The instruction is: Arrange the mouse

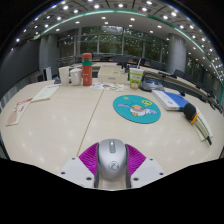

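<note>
A silver-grey computer mouse [111,158] sits between my gripper's [111,162] two fingers, its nose pointing away from me. Both magenta pads [89,157] press against its sides, so the gripper is shut on the mouse and holds it above the near part of the beige table [60,125]. A round teal mouse mat [137,108] lies on the table well beyond the fingers, a little to the right.
At the table's far edge stand an orange can stack [87,68], a white mug [75,75] and a green-labelled box [135,77]. A blue box [172,99] and cables lie right of the mat. Papers [45,93] lie at the left.
</note>
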Demonstrator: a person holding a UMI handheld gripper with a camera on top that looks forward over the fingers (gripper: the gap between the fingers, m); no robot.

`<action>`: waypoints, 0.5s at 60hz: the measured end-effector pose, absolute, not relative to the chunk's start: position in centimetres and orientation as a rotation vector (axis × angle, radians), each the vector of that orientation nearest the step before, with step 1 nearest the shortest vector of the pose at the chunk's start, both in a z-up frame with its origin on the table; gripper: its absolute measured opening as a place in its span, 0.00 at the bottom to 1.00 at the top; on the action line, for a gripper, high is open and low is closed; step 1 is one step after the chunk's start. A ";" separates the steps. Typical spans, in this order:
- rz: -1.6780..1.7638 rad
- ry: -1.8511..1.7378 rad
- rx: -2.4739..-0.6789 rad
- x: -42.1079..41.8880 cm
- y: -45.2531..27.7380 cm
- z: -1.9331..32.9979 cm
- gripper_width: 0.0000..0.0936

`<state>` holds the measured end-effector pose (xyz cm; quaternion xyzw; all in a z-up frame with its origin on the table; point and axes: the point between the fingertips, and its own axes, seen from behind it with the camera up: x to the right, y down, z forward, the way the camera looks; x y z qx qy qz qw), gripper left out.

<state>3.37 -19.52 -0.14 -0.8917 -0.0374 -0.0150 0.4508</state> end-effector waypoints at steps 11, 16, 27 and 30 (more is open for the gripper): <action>-0.015 -0.023 -2.056 3.0 -14.7 10.9 0.38; -0.026 0.020 -1.977 4.2 -10.0 15.9 0.38; -0.083 0.089 -1.965 8.5 0.6 15.0 0.38; -0.086 0.109 -2.001 9.5 2.6 12.4 0.38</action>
